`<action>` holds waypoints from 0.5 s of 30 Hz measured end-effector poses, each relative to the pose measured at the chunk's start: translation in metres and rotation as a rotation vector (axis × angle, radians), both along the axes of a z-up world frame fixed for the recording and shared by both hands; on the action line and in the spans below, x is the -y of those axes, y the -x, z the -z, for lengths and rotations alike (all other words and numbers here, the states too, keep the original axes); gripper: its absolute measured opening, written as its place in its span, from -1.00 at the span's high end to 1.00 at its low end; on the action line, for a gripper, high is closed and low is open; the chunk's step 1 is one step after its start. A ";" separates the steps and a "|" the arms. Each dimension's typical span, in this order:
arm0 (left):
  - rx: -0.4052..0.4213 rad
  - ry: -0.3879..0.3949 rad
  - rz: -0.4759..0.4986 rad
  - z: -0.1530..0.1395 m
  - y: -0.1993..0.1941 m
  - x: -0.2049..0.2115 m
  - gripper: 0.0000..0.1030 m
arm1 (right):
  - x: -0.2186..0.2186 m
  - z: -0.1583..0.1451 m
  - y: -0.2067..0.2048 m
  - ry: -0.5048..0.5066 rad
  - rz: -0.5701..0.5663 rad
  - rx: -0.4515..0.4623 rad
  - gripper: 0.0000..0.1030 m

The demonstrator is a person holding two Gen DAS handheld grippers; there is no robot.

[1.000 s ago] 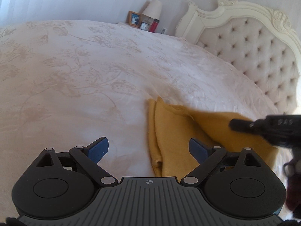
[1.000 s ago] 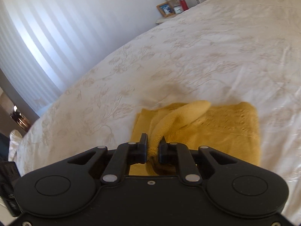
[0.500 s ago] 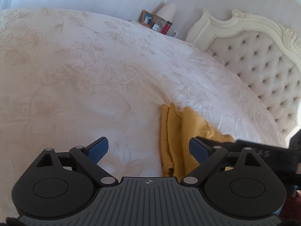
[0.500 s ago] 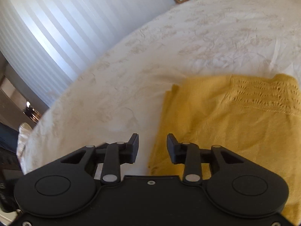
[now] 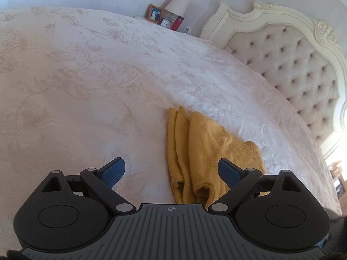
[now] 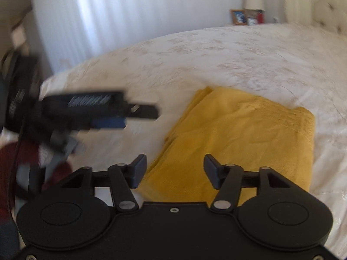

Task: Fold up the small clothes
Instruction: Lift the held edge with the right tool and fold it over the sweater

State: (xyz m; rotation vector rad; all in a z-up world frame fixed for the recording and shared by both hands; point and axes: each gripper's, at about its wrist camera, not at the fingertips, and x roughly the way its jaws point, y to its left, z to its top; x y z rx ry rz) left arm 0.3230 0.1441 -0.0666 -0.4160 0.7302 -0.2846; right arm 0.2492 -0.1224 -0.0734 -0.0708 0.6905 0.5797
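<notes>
With the right gripper point(image 6: 173, 168) opening empty above the yellow garment point(image 6: 238, 140) and the left gripper point(image 5: 171, 169) hovering wide and empty beside it, a trailing finger risks snagging the loose layers lying on the floral bedspread point(image 5: 86, 86) near the tufted headboard point(image 5: 292, 65).

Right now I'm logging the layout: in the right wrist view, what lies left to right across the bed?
Left gripper → yellow garment → bare bedspread.
</notes>
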 end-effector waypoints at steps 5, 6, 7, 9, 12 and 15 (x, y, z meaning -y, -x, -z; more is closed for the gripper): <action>-0.003 0.030 0.036 0.002 0.000 0.002 -0.83 | -0.026 0.011 0.020 0.163 -0.102 0.084 -0.26; -0.004 0.042 0.048 0.002 0.000 0.003 -0.83 | -0.028 0.013 0.020 0.182 -0.110 0.087 -0.18; -0.005 0.056 0.062 0.003 0.000 0.005 -0.83 | -0.028 0.014 0.019 0.190 -0.109 0.085 -0.01; -0.005 0.064 0.093 0.003 0.000 0.009 -0.83 | -0.024 0.016 0.015 0.192 -0.100 0.067 0.21; -0.003 0.064 0.129 0.005 0.000 0.016 -0.84 | -0.015 0.015 0.013 0.193 -0.066 0.079 0.83; -0.016 0.097 0.159 0.008 0.000 0.021 -0.85 | 0.003 0.004 0.016 0.128 0.015 0.126 0.83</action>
